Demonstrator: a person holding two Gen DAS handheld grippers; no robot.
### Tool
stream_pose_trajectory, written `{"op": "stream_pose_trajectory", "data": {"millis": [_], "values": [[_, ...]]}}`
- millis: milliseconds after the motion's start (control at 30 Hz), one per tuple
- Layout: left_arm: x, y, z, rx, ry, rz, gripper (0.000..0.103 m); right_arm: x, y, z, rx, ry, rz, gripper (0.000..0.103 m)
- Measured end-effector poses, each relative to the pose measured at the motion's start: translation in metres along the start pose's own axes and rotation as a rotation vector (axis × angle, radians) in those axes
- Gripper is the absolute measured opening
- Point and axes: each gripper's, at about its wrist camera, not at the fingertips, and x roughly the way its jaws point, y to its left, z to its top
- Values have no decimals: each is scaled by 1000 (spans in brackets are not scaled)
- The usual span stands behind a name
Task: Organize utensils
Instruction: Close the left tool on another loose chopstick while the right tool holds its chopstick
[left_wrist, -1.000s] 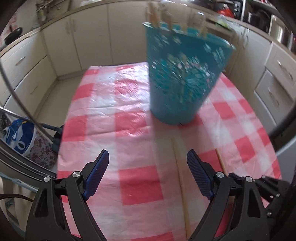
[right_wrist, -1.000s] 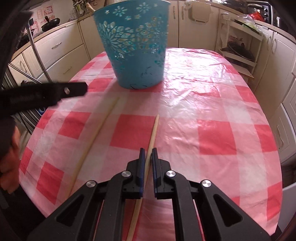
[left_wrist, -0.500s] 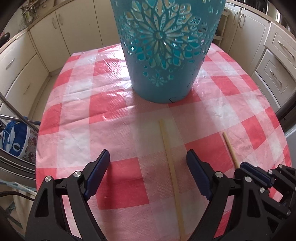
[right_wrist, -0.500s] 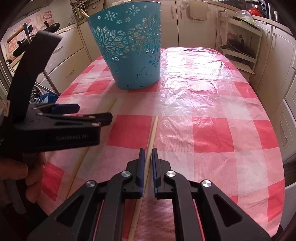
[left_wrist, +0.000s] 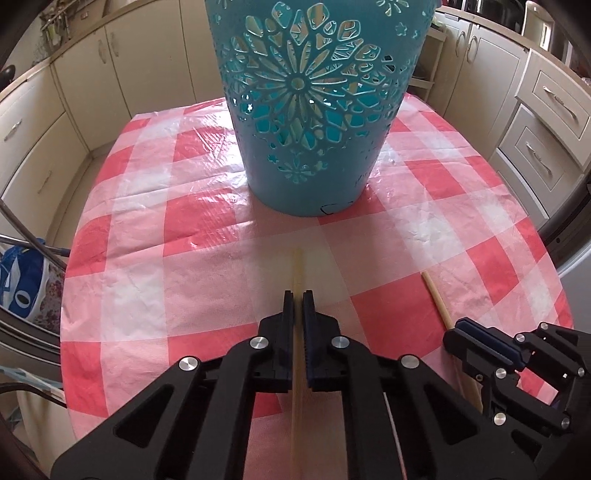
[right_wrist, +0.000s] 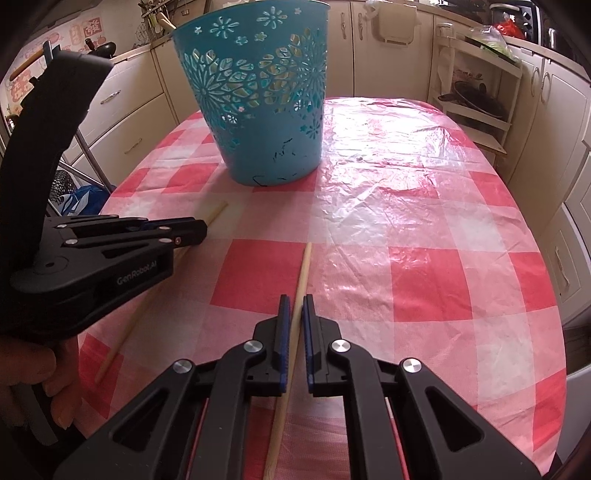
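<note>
Left gripper has just closed on a chopstick lying on the table, its long axis pointing at the teal basket. Right gripper clamps a second chopstick, likewise basket-directed. Basket stands ahead of both.

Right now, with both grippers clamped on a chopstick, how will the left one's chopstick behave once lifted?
The left gripper pinches the chopstick well short of its middle, so the long end may droop. It looks straight and thin: probably stiff and light. If round, it may roll when dropped.
</note>
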Motion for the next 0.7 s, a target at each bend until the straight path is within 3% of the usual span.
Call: {"op": "stream_pose_trajectory", "data": {"millis": [200, 333, 400, 500, 700], "values": [[1, -1, -2, 11, 17, 0, 6, 2, 0, 4, 22, 20, 9, 13], [1, -7, -4, 35, 4, 47, 15, 3, 2, 4, 32, 10, -5, 13], [0, -7, -5, 39, -3, 46, 15, 3, 4, 3, 33, 2, -14, 12], [-1, -7, -6, 49, -6, 24, 5, 3, 5, 2, 32, -10, -35, 7], [-4, -4, -7, 40, 11, -6, 5, 4, 5, 5, 35, 10, -39, 9]]}}
